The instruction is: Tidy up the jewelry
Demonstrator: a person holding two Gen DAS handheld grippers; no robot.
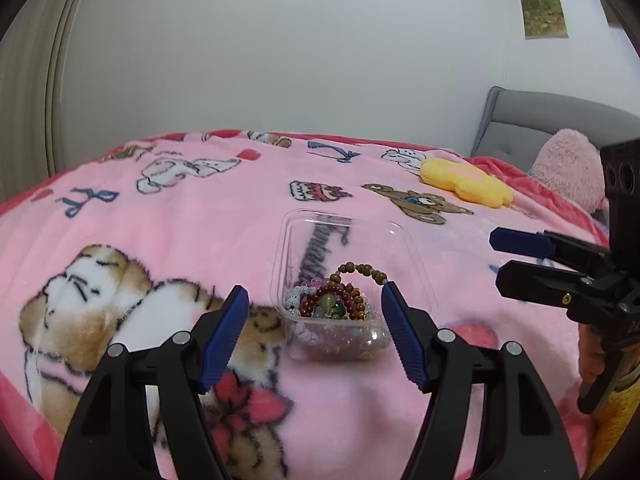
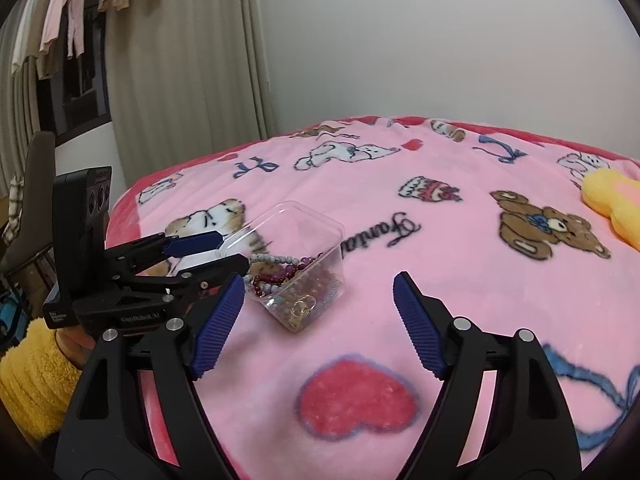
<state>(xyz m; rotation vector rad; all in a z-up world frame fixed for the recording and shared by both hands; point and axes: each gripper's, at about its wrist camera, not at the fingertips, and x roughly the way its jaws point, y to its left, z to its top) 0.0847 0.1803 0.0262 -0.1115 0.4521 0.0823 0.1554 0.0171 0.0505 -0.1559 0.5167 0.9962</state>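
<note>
A clear plastic box [image 1: 400,248] lies tilted on the pink blanket, holding several bead bracelets [image 1: 332,304]. A brown bead bracelet [image 1: 360,270] sticks up out of the pile. My left gripper [image 1: 314,292] is open, its fingertips on either side of the box's near end. In the right wrist view the same box [image 2: 298,226] with its bracelets [image 2: 288,276] lies ahead to the left. My right gripper [image 2: 320,282] is open and empty over the blanket, to the right of the box. The left gripper [image 2: 230,250] shows there beside the box.
A pink cartoon-print blanket [image 1: 192,232] covers the bed. A yellow flower cushion [image 1: 464,180] and a pink plush [image 1: 568,168] lie at the far right by a grey headboard [image 1: 540,120]. Curtains [image 2: 180,60] hang at the left.
</note>
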